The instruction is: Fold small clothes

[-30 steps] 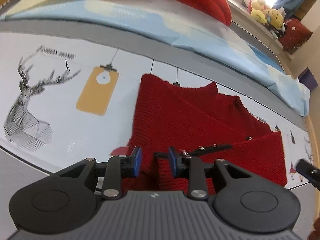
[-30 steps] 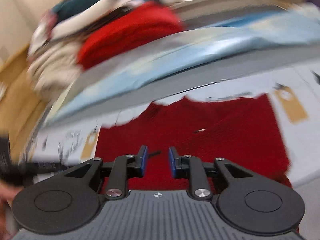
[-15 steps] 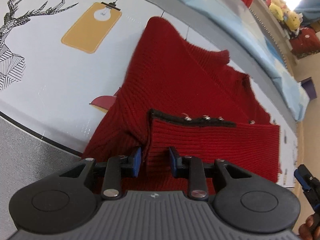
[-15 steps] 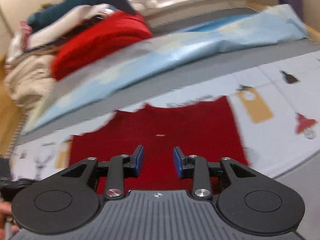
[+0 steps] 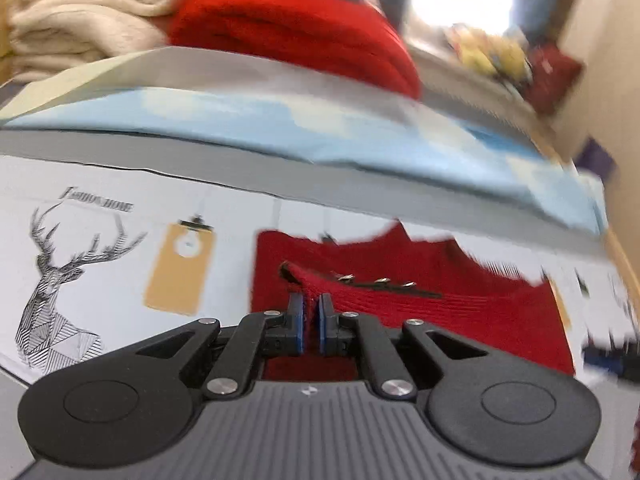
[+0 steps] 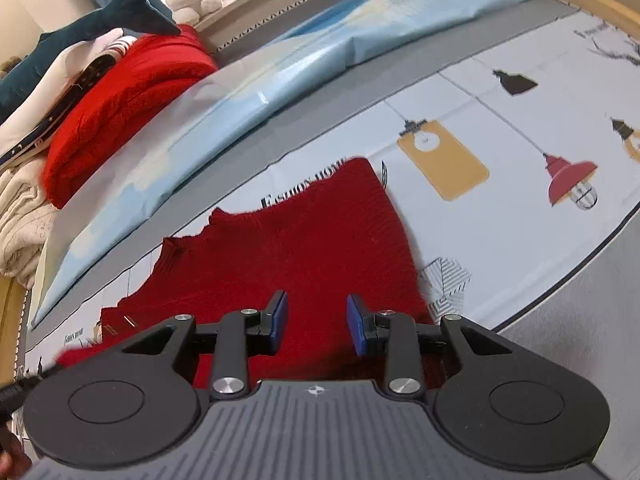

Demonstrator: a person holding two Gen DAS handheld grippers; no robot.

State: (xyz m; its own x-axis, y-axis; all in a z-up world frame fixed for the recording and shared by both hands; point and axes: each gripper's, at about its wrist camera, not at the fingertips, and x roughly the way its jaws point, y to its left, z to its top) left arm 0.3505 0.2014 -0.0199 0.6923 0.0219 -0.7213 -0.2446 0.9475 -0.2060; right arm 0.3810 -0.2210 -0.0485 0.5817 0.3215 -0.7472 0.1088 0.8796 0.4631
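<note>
Your red knit garment [image 5: 420, 304] lies spread on the printed sheet [image 6: 500, 184] of the bed, with a light blue cover [image 6: 304, 64] behind it. Your left hand-held gripper [image 5: 311, 322] has just closed – half a second ago its jaws straddled the folded edge, now they pinch it and lift. Your right hand-held gripper [image 6: 317, 320] hangs half open over the knit, gripping nothing

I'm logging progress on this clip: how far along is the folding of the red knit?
Done: one flap of the red sweater is already folded over. In hand: the left hand-held gripper pinches that fold's edge; the right hand-held gripper hovers open. Left: remaining folds.
</note>
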